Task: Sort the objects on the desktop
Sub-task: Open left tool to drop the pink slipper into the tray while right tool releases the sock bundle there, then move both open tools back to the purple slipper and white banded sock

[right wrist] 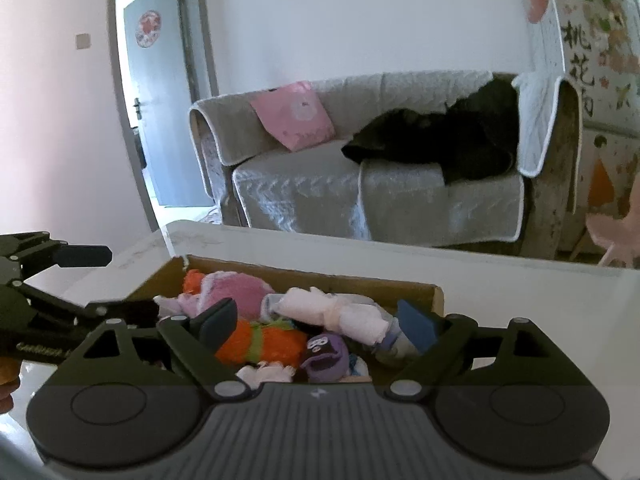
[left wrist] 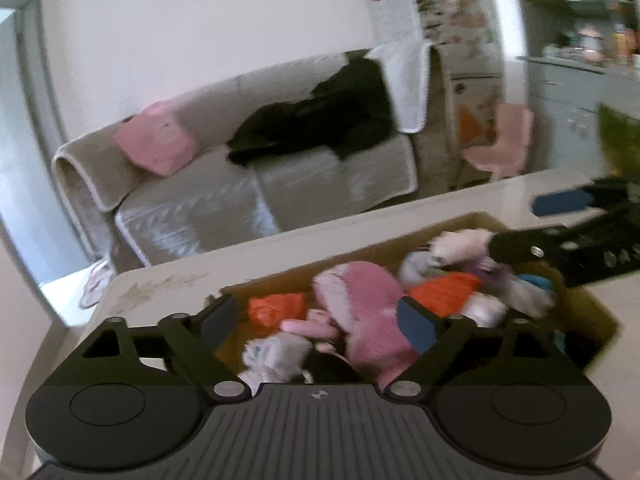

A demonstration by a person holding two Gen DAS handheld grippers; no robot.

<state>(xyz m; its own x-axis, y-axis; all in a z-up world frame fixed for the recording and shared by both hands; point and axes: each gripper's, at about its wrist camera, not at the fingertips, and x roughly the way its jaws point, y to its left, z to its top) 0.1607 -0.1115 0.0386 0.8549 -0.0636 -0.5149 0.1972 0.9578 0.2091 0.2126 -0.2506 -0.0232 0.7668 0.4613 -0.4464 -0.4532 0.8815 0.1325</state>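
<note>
1. Two grippers hover over one cardboard box (right wrist: 434, 294) of soft things on the white table (right wrist: 520, 280); the box sits near the table's far edge, with a covered sofa (right wrist: 380, 192) behind it.
2. Left gripper (left wrist: 316, 322) has its claw spread wide with nothing between the pads; below it lie a pink plush toy (left wrist: 360, 304) and an orange item (left wrist: 276, 308), neither touched.
3. Right gripper (right wrist: 320, 326) is likewise spread and pinches nothing; an orange knit piece with a green band (right wrist: 260, 342), a purple toy (right wrist: 324, 354) and a pale rolled cloth (right wrist: 340, 312) lie under it.
4. Each gripper shows at the edge of the other's view, so they work the box from its two ends.
5. Step in hand, as I judge it: between items, both claws free above a box already well filled; whether more things wait outside the box cannot be told.
6. Next move calls for choosing one piece, dropping the open claw squarely over it and closing on its narrow side; the heap is loose, so a neighbour may snag and lift with it.
7. Long axis of the box runs left to right across the right wrist view; the orange knit piece lies roughly along that axis, its ends pointing left and right; the rolled cloth slants down toward the right.
</note>
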